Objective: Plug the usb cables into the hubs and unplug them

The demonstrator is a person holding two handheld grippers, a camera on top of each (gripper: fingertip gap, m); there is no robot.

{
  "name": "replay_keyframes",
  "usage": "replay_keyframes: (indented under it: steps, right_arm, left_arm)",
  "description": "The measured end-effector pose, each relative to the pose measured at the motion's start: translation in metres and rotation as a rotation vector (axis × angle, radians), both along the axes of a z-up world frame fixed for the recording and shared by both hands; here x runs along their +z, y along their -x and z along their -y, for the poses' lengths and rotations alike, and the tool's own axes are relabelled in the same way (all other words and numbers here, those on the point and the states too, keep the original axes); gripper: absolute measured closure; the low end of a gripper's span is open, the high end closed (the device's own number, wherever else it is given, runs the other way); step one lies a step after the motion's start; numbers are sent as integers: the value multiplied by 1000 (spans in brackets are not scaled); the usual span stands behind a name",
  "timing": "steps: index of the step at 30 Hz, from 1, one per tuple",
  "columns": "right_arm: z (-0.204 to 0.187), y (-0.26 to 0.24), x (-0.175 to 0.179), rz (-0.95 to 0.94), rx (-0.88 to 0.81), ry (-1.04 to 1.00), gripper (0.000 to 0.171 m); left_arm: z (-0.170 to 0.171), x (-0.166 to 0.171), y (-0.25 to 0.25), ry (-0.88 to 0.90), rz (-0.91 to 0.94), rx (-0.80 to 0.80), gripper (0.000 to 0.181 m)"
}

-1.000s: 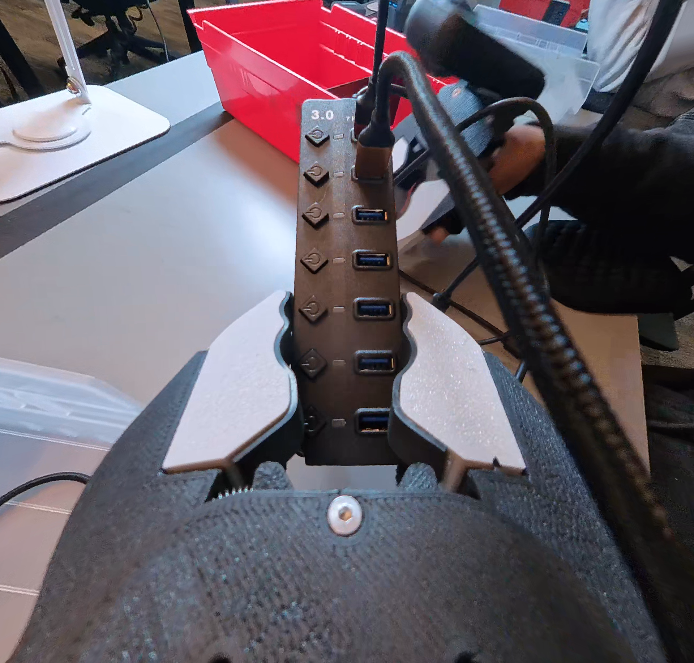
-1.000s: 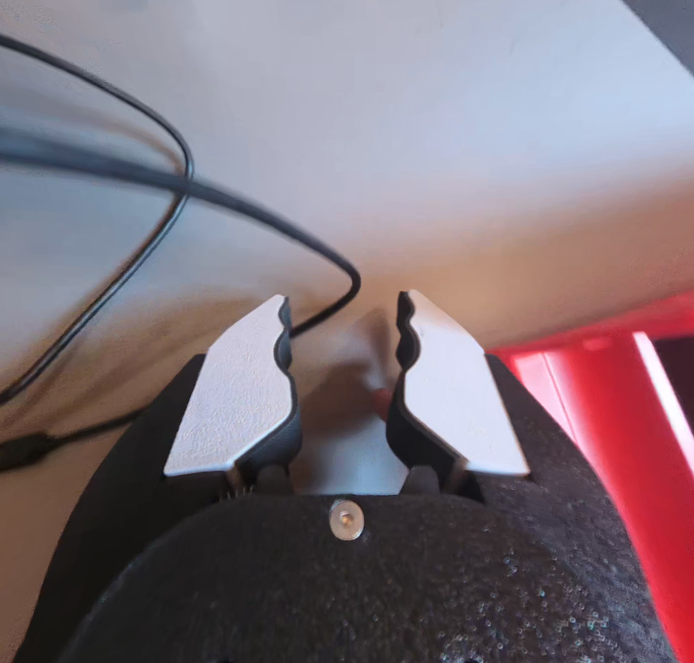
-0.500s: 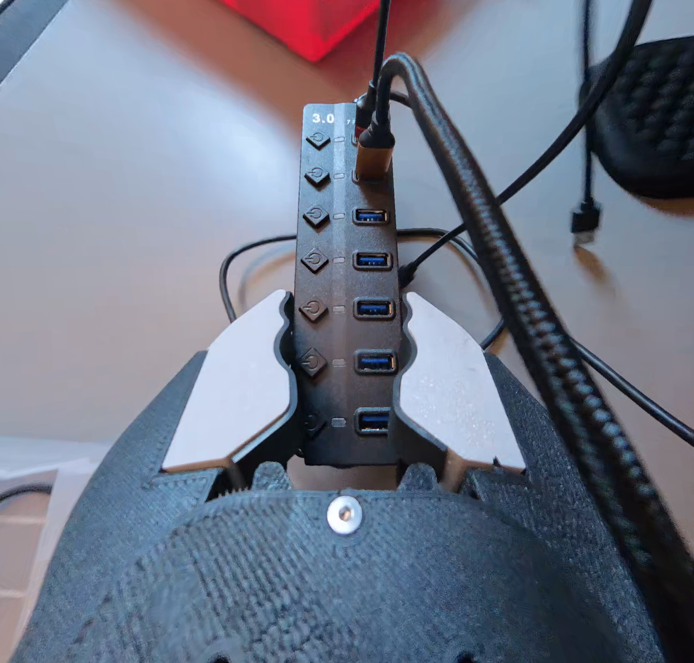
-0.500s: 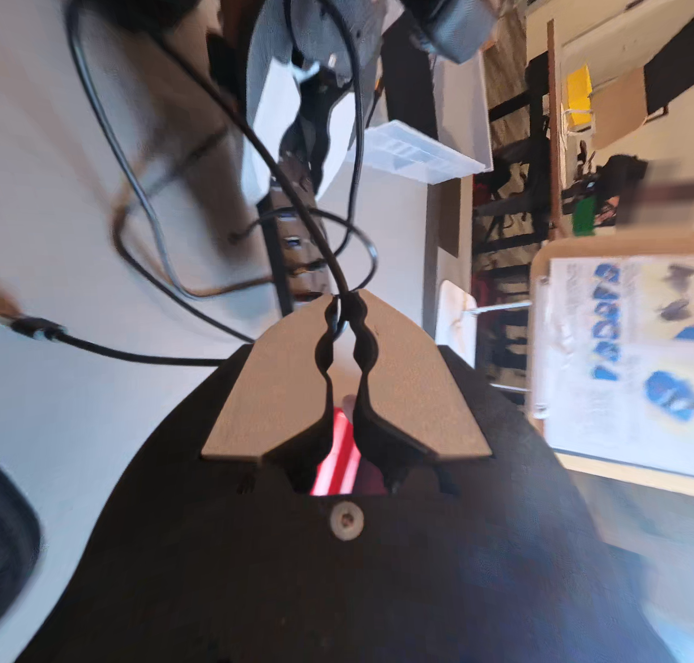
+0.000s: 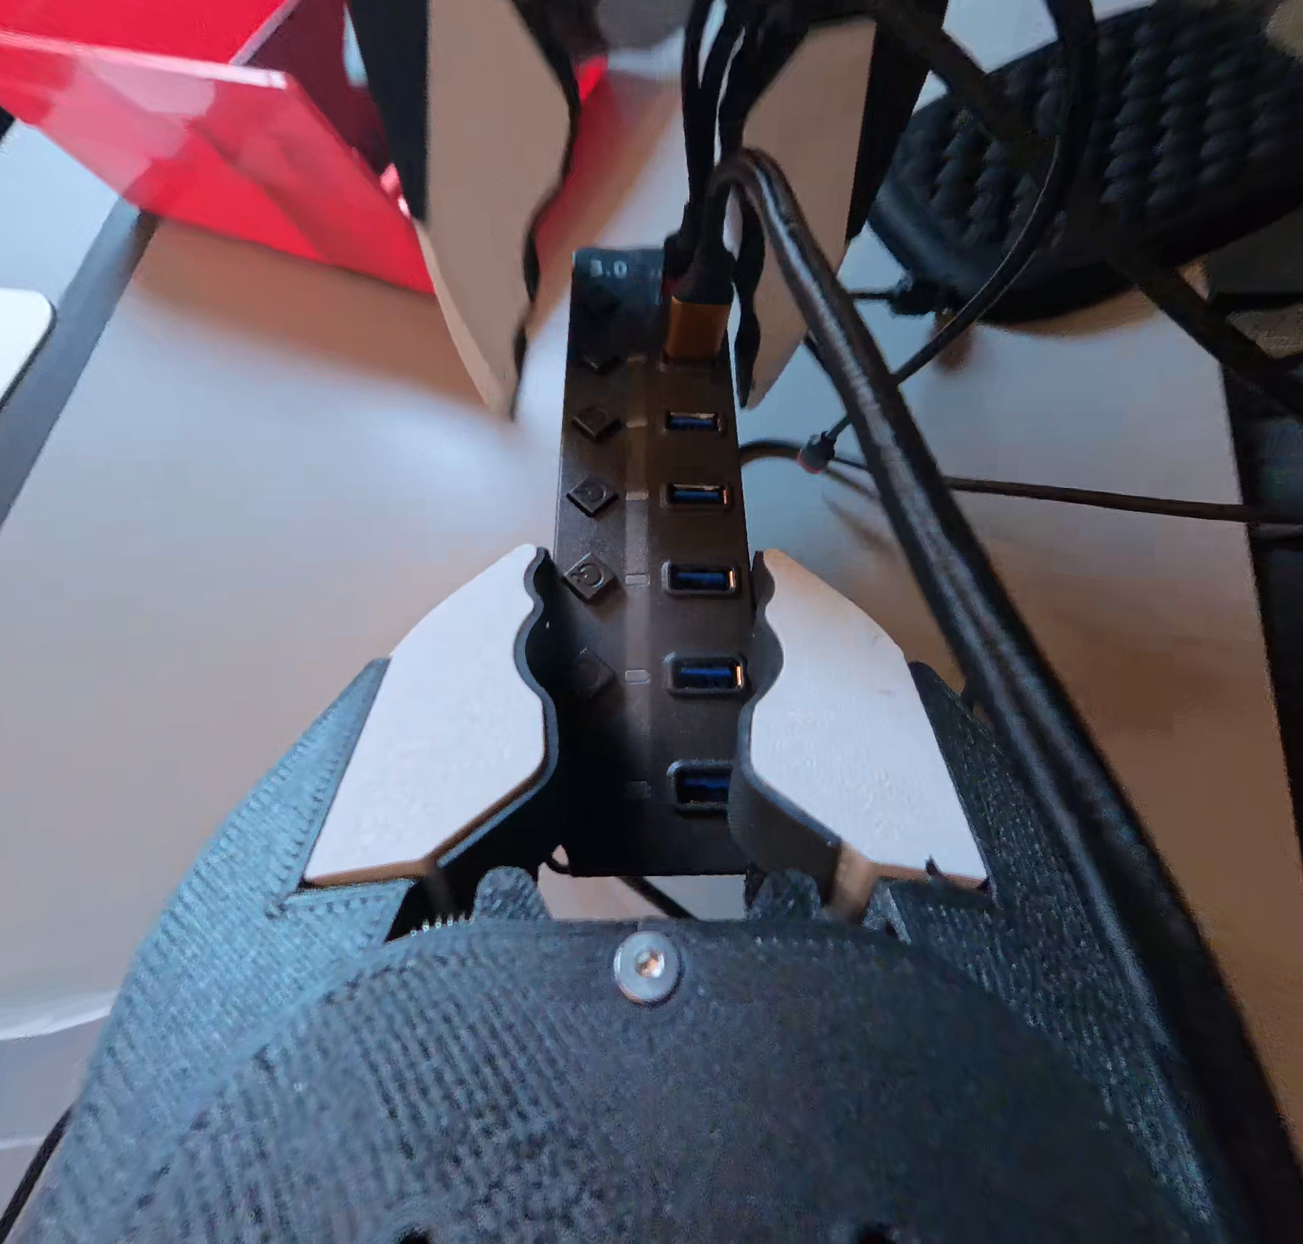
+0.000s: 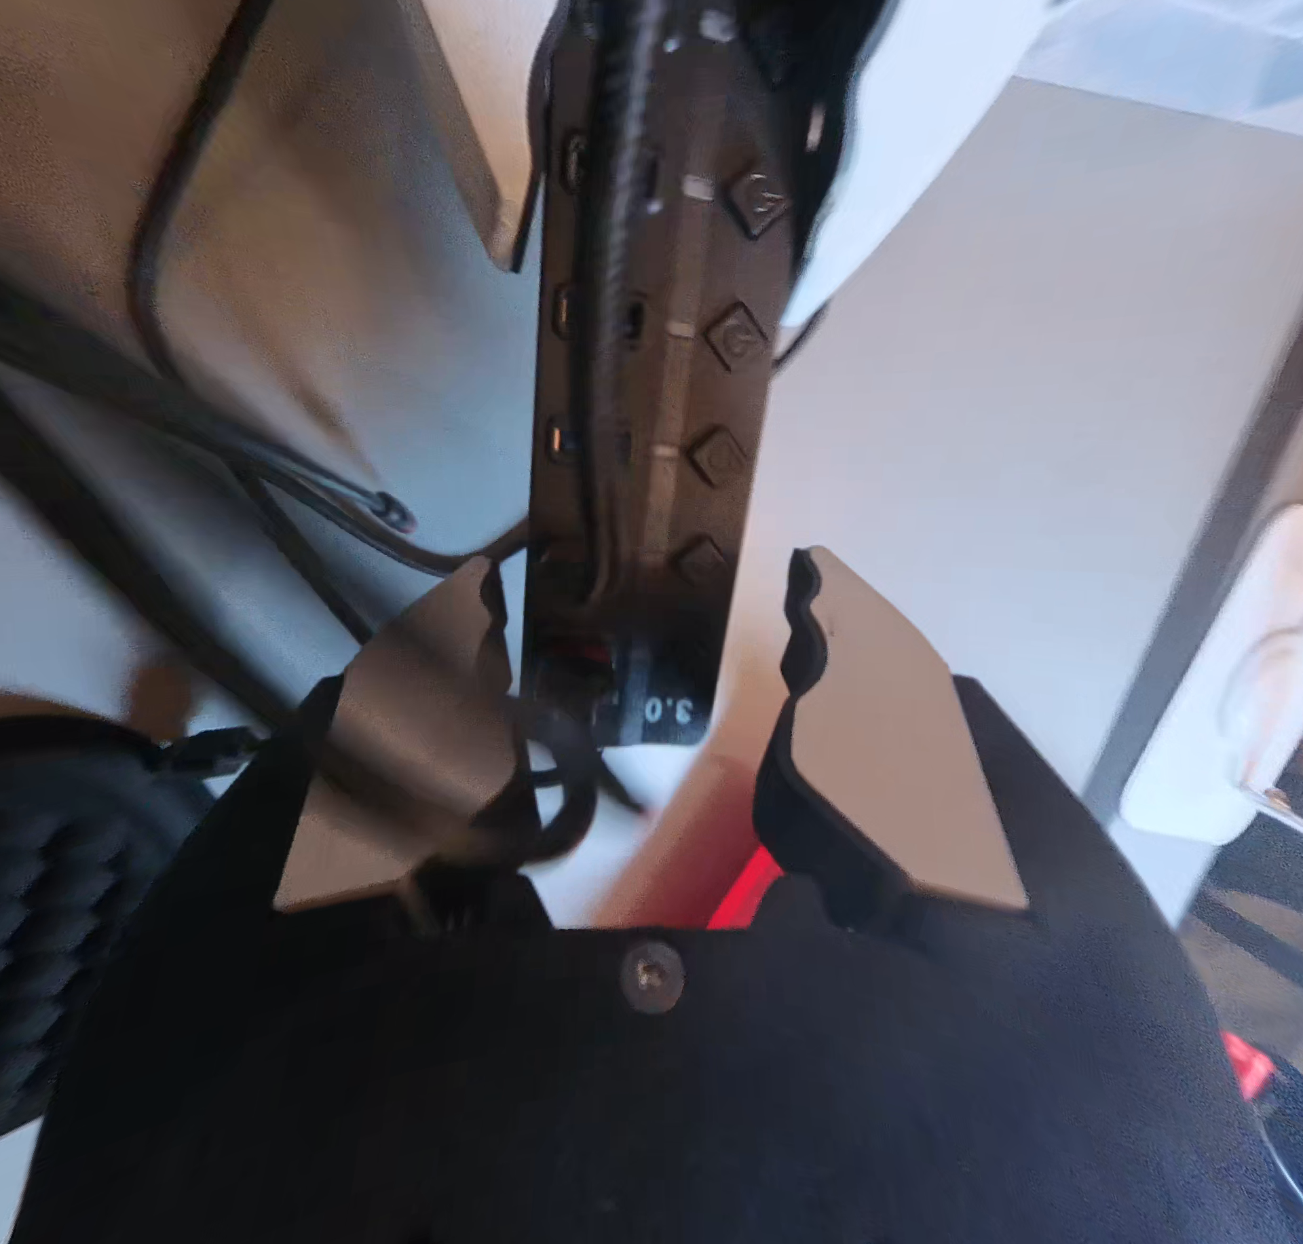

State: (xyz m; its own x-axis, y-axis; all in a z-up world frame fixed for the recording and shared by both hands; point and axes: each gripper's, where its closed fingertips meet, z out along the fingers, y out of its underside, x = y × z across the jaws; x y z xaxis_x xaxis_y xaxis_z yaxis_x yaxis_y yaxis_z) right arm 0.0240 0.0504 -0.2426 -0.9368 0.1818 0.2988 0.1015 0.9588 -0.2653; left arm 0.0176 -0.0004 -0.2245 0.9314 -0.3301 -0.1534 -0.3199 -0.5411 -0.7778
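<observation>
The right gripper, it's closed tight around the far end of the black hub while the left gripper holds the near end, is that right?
Not quite. The right gripper is open: in the right wrist view its fingers stand apart on either side of the black hub, with a gap on the right. The left gripper does hold the near end, as the left wrist view shows.

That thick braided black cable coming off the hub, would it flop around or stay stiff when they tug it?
The braided cable probably resists bending: it holds a smooth arch above the hub, unlike the thin cables lying slack on the table. Its woven sheath likely gives grip. Tugging may drag the hub unless the left gripper holds it.
</observation>
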Motion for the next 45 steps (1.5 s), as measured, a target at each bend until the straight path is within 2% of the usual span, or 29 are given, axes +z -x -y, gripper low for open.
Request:
replay_keyframes:
  steps: [2,5,8,10,12,15,19,21,23,25,27,31,34,36,38,41,44,45]
  right_arm:
    - [5,-2,-2,22,44,-33,108]
    - [7,-2,15,20,48,-54,112]
    - [-11,6,57,-33,20,-112,116]
    - [-31,10,90,-72,-18,-158,116]
    - [-53,15,130,-132,-74,-196,117]
    - [-94,30,200,-259,-196,-257,116]
    - [-172,56,289,-486,-404,-379,117]
    - [-217,65,321,-590,-508,-468,117]
    - [-259,70,334,-666,-602,-551,116]
    - [-294,76,325,-705,-678,-604,116]
    - [-324,85,294,-715,-747,-633,117]
    - [-366,103,190,-669,-873,-621,114]
    - [-373,108,100,-505,-912,-530,116]
    - [-375,105,64,-389,-949,-458,117]
    - [-379,105,54,-321,-972,-366,116]
    - [-387,97,43,-118,-1047,-221,116]
    - [-400,100,43,-51,-1050,-189,115]
    - [-404,104,46,-38,-1073,-162,109]
  left_arm:
    - [2,8,1,-27,-17,-4,127]
    - [7,23,-4,-92,58,-25,127]
    - [14,84,15,-353,205,65,123]
    - [32,126,50,-573,280,184,125]
    - [58,151,85,-749,378,293,132]
    - [82,150,129,-840,389,456,136]
    - [73,130,134,-773,403,479,138]
    - [63,121,127,-730,359,461,138]
    - [54,112,122,-685,292,457,138]
    - [46,105,115,-648,243,440,138]
    - [40,98,111,-619,220,429,138]
    - [32,85,106,-570,198,417,139]
    - [29,76,104,-537,189,413,139]
    - [27,71,104,-517,185,414,140]
    - [25,68,103,-505,193,407,141]
    - [19,60,100,-477,212,392,141]
    - [16,52,95,-446,224,379,141]
    - [15,50,94,-436,226,377,141]
